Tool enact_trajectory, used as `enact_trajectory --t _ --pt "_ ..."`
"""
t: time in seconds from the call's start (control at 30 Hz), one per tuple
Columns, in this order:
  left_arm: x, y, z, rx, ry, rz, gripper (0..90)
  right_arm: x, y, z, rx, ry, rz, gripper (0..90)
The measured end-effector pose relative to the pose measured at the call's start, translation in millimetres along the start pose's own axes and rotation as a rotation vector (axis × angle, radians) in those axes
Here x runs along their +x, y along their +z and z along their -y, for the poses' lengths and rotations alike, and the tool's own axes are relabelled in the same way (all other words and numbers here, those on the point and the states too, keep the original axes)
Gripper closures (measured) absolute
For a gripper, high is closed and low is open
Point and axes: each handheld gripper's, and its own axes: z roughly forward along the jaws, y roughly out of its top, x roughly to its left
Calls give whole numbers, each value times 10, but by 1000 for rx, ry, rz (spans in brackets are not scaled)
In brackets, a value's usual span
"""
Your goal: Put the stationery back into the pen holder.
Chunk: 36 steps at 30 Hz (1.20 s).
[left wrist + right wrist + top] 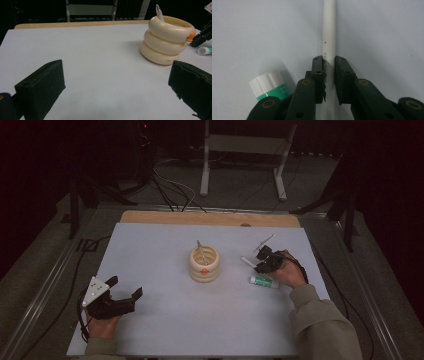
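White pen (329, 30), cream ringed holder (204, 264) with orange spot, green-and-white tube (264, 281), pale grey table (160, 250).

faint red "the" on the cream holder (167, 40); illegible lettering on the white pen (329, 37)

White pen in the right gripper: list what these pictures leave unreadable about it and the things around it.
- White pen: printed lettering, right gripper view, half covered by the right gripper.
- Green-and-white tube: body cut off behind the same gripper; label too small in the high view.
- Cream ringed holder: inside hidden by its wall, left gripper view.
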Motion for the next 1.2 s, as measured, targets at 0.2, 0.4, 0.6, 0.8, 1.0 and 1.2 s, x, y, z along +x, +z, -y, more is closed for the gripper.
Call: enact_trajectory --t 0.2,0.4,0.6,0.8,1.0,1.2 --pt "-2 5 1 2 1 1 10 10 -1 -2 0 -5 7 793" --pt "3 6 2 2 0 1 10 2 -5 -3 -9 5 10 793" --pt "5 1 1 1 0 0 10 -7 -43 -21 -36 20 21 792" --pt "5 1 1 0 -1 0 10 -13 -123 -36 -68 33 34 792" --pt "4 -1 0 0 -1 2 10 -11 -221 -50 -116 50 51 792" --pt "5 -1 0 0 -3 2 10 -4 -320 -69 -169 82 46 792"
